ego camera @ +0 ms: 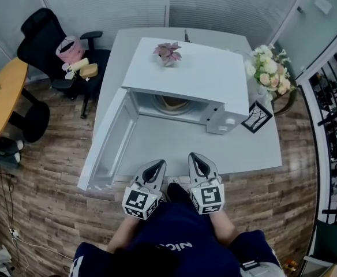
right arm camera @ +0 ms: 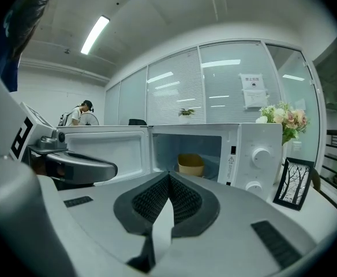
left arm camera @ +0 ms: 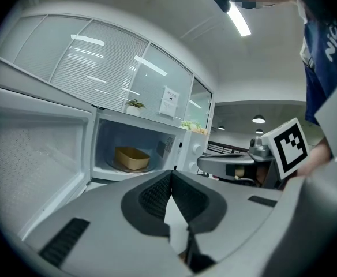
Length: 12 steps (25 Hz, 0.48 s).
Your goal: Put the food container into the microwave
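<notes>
The tan food container sits on the turntable inside the white microwave, whose door hangs wide open to the left. Both grippers rest at the near table edge, well short of the oven. My left gripper is shut with nothing between its pads. Beside it, my right gripper is likewise shut and empty. Each gripper appears in the other's view.
A small potted plant stands on top of the microwave. A flower bouquet and a black picture frame stand to its right. An office chair with items and a yellow round table are at the left.
</notes>
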{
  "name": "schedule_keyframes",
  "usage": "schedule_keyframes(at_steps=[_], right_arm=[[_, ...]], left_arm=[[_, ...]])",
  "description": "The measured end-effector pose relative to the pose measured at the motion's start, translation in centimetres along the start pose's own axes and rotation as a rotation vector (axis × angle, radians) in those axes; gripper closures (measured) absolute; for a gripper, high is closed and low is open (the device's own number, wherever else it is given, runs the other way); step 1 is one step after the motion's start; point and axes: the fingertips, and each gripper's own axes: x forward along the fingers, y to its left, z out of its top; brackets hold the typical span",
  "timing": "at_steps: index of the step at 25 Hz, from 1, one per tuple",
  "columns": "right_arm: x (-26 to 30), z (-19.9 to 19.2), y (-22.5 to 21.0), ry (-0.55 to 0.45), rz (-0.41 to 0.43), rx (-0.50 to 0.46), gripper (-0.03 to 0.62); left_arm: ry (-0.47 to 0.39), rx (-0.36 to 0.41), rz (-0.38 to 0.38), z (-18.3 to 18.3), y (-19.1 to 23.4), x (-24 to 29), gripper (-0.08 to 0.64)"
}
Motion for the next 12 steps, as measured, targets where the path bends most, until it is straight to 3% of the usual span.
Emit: schedule_keyframes(at_steps=[12], right_arm=[[0.84, -0.06, 0.0, 0.002, 0.015, -0.035, 0.584]], left_arm=[[0.001, 0.006, 0.028, -0.02, 0.72, 0.81, 0.557]])
